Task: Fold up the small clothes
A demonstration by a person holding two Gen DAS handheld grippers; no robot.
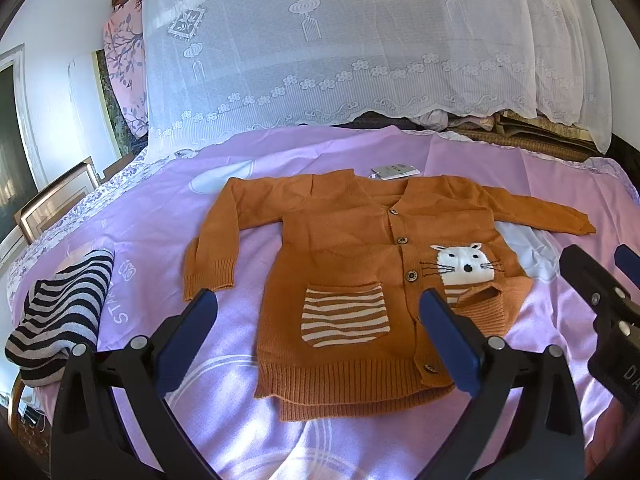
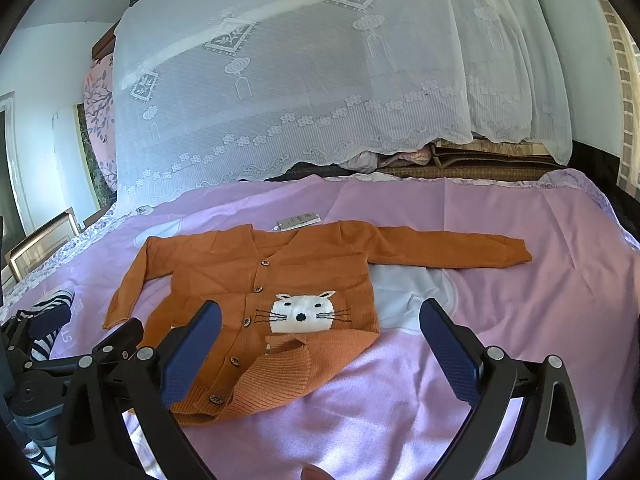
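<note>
Both jaws wide open, nothing held; left gripper (image 1: 318, 320) and right gripper (image 2: 320, 332) hover over the near edge of the orange cardigan (image 1: 344, 248).

Cardigan lies front-up, mid-frame on the pink bedsheet (image 2: 500, 240), buttoned, sleeves spread; its lower right corner (image 2: 280, 364) is already flipped up under the cat face (image 2: 302, 314). Risk: pinching that doubled corner grabs two layers and drags the whole knit, or a pad snags a button (image 1: 412, 275) or the striped pocket (image 1: 346, 316). The paper tag (image 1: 394, 171) at the collar may slip out. Hem partly hidden behind pads; striped garment (image 1: 60, 320) at lower left is cut off; tag text unreadable.
</note>
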